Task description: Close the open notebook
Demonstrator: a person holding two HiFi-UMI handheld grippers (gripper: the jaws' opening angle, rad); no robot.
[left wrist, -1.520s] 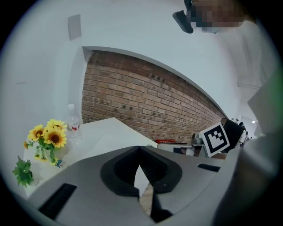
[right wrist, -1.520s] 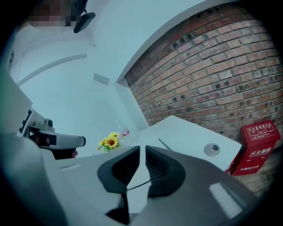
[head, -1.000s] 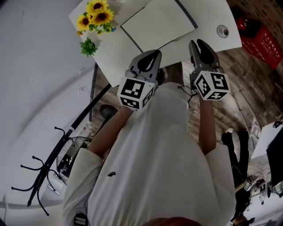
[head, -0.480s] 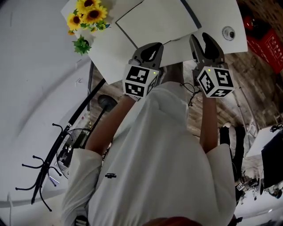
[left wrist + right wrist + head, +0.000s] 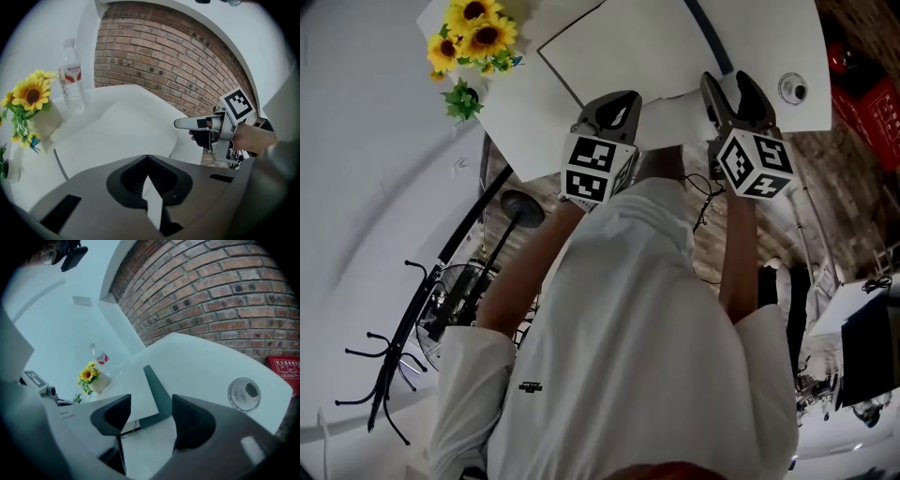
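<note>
The notebook [image 5: 628,47] lies open on the desk [image 5: 525,122], near both tools. We judge it light, with floppy pages, so its stiffer dark cover [image 5: 154,385] is the best hold. Our left hand-held gripper [image 5: 619,101] is closed and empty; the jaws of our right hand-held gripper [image 5: 727,82] are opening and hold nothing.

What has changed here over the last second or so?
The left gripper and right gripper sank toward the notebook. The right one's jaws are opening, gripping nothing; the left's remain shut. The notebook still lies open, and the sunflowers have not moved.
</note>
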